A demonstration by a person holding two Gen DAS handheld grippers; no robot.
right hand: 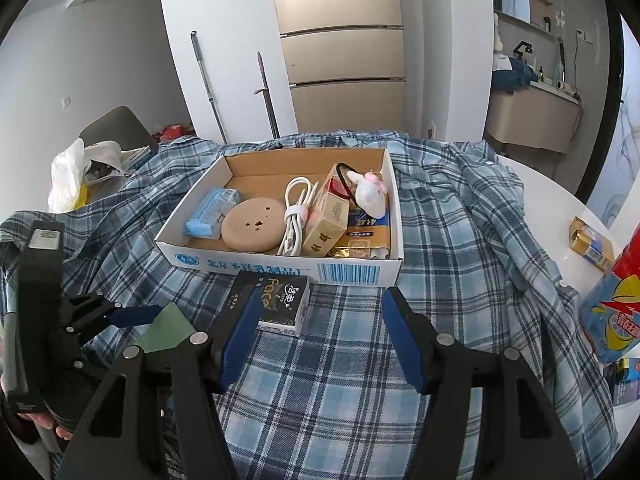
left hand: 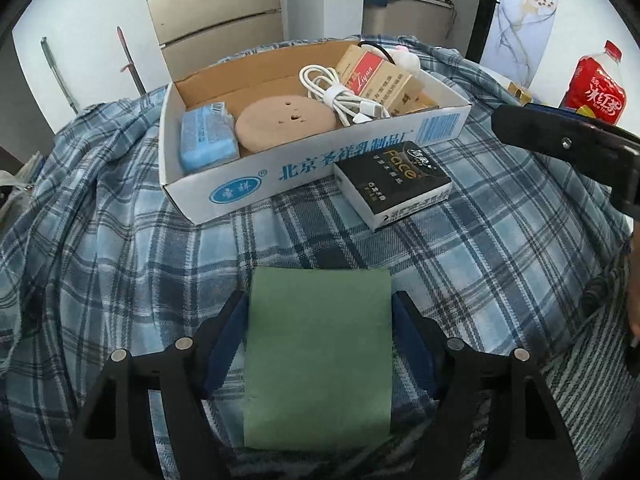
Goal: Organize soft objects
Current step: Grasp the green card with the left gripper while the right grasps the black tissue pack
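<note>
Gripping a soft green folded cloth by its side edges, the left tongs hold it just before the cardboard box. It looks light and limp, best pinched mid-fold. Right of it, the right tongs hang open, empty, near the black tissue pack. Bare room remains inside the box's far half.

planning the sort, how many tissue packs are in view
2. A blue tissue pack lies in the left end of the cardboard box; a black tissue pack sits on the plaid cloth just in front of the box. Others may be hidden.
</note>
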